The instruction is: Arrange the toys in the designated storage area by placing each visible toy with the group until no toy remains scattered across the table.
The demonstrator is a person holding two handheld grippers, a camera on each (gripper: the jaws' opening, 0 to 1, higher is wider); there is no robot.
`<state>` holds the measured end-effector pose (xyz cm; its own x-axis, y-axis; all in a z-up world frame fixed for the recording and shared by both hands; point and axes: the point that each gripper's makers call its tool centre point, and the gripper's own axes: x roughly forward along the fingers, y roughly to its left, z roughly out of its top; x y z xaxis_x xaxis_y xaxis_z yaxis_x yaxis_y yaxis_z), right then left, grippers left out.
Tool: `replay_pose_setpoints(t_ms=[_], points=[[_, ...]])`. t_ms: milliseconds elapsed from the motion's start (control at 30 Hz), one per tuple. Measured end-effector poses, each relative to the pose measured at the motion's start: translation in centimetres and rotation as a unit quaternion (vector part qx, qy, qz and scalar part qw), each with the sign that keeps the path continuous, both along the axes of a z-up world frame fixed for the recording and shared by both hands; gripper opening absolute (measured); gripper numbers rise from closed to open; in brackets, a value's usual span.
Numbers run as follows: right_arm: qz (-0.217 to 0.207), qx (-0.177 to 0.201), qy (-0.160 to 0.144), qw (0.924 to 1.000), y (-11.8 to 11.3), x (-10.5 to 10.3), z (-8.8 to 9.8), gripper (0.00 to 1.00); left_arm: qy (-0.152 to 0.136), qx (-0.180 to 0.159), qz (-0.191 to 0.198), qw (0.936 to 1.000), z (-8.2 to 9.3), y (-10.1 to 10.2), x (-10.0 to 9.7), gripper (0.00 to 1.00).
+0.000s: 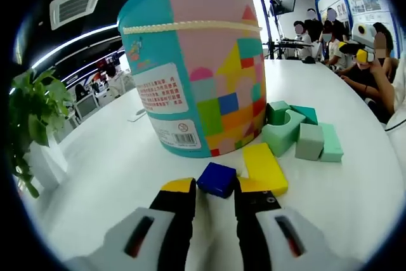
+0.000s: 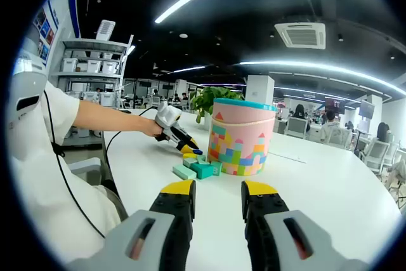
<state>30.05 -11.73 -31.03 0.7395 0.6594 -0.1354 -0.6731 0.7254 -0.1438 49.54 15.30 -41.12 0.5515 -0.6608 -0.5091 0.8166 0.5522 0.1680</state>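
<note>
A small blue block (image 1: 217,179) sits between the yellow tips of my left gripper (image 1: 216,190), which is shut on it just above the white table. A flat yellow block (image 1: 265,166) lies right behind it. Several green blocks (image 1: 298,132) are grouped at the foot of a tall pink and teal toy bucket (image 1: 193,61). From the right gripper view, the left gripper (image 2: 192,149) reaches down beside the green blocks (image 2: 196,169) and the bucket (image 2: 240,136). My right gripper (image 2: 219,191) is open and holds nothing, some way short of the blocks.
A potted plant (image 1: 32,115) stands to the left of the bucket, and shows behind the bucket as the plant (image 2: 212,99) from the right side. The person's arm (image 2: 108,118) stretches over the table edge. Several seated people (image 1: 361,61) are at the far end.
</note>
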Motion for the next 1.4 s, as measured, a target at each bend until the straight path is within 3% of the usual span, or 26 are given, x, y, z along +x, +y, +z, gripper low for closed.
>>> replay_pose_setpoints(t_ms=[233, 367, 533, 700, 867, 967, 1200, 1233, 1400], points=[[0.0, 0.0, 0.003, 1.0, 0.0, 0.1, -0.3, 0.29, 0.013, -0.007, 0.008, 0.9999, -0.1, 0.5, -1.2, 0.21], [0.003, -0.001, 0.005, 1.0, 0.4, 0.0, -0.5, 0.29, 0.0, -0.002, 0.018, 0.9998, 0.1, 0.6, -0.9, 0.33], [0.004, -0.003, 0.003, 1.0, 0.4, -0.1, -0.3, 0.29, -0.002, -0.014, 0.021, 0.9997, 0.1, -0.1, -0.9, 0.31], [0.001, -0.002, 0.002, 1.0, 0.3, 0.1, -0.2, 0.28, -0.002, -0.021, 0.011, 0.9997, -0.1, -0.6, -1.3, 0.21], [0.003, -0.005, 0.005, 1.0, 0.4, 0.0, -0.6, 0.28, -0.008, -0.02, 0.01, 0.9997, -0.1, -0.8, -1.9, 0.21], [0.003, -0.004, 0.004, 1.0, 0.4, 0.0, -0.5, 0.28, -0.013, -0.015, 0.028, 0.9994, -0.1, -0.2, -1.8, 0.21], [0.002, -0.005, 0.004, 1.0, 0.3, 0.1, -0.5, 0.28, -0.013, -0.078, 0.067, 0.9946, 0.8, 0.9, -1.2, 0.21], [0.002, -0.004, 0.004, 1.0, 0.3, 0.1, -0.5, 0.28, -0.011, -0.083, 0.071, 0.994, 0.9, 1.6, -0.5, 0.21], [0.004, -0.005, 0.004, 1.0, 0.5, 0.1, -0.5, 0.28, -0.018, -0.096, 0.076, 0.9923, 1.8, 1.8, -1.2, 0.21]])
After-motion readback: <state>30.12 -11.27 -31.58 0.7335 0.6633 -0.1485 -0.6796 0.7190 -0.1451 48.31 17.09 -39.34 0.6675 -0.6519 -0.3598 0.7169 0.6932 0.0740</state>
